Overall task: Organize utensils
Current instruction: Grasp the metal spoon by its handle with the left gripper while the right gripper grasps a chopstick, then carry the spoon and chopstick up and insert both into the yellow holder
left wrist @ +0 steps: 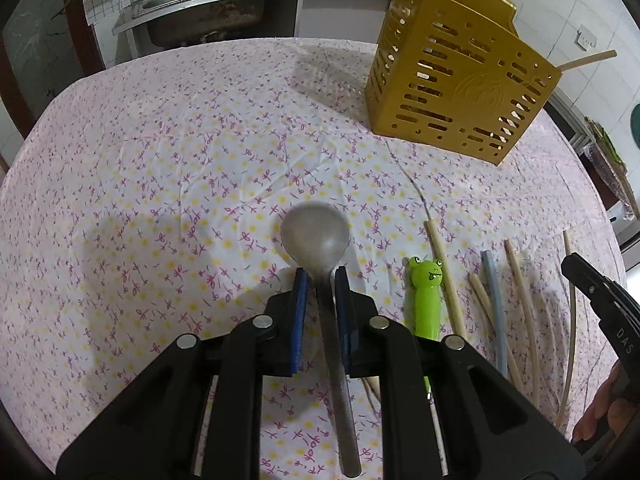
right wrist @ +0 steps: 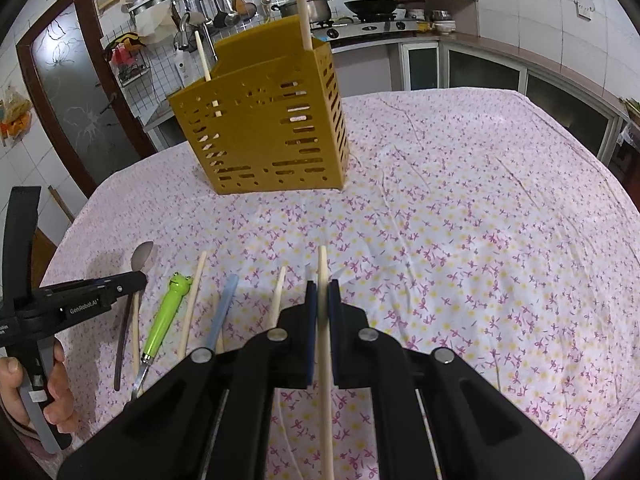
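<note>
While left jaws clamped on spoon (left wrist: 316, 236), right jaws clamped on chopstick (right wrist: 323, 280).

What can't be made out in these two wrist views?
- Grey metal spoon, left wrist view: handle end runs off the bottom edge; whether the left gripper lifts it off the cloth is unclear.
- Pale wooden chopstick in the right gripper, right wrist view: rear end cut off by the bottom edge.
- Gold slotted plastic utensil holder: walls hide its inside, both views.
- Green frog-topped utensil: working end hidden behind the gripper body.
</note>
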